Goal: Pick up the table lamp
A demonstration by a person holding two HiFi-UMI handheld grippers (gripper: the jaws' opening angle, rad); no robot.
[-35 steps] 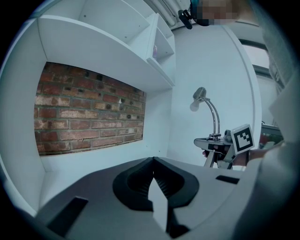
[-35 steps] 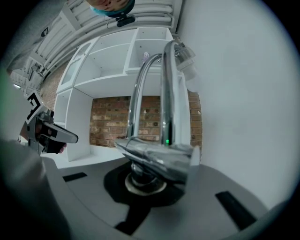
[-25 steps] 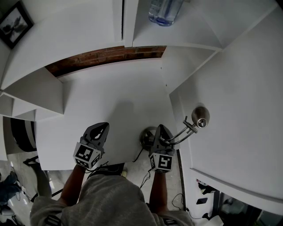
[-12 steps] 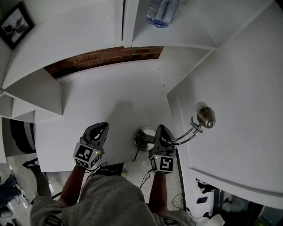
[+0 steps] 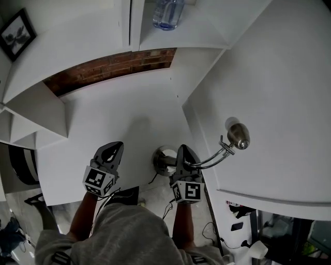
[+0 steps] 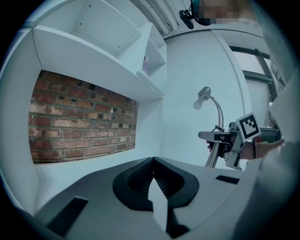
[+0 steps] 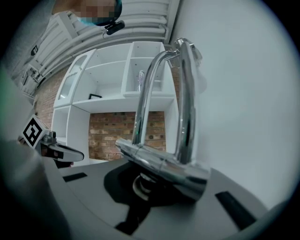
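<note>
Your right gripper (image 5: pixel 183 151) is clamped on the chrome stem of the table lamp (image 5: pixel 238 135) (the stem lies straight across its jaws in the right gripper view). The lamp's round base sits just left of that gripper, by the table's (image 5: pixel 114 114) front edge. Its head reaches right, against a white panel (image 5: pixel 279 103). Your left gripper (image 5: pixel 115 148) is alongside, jaws together and empty.

Table lamp (image 5: pixel 238 135) glossy chrome metal; desk (image 5: pixel 119 121) matt white; wall (image 5: pixel 103 69) rough brick.

Home interior: white built-in shelving (image 5: pixel 103 31), exposed-brick back wall (image 5: pixel 108 70), framed picture (image 5: pixel 16 35), water bottle (image 5: pixel 166 13) on shelf.
</note>
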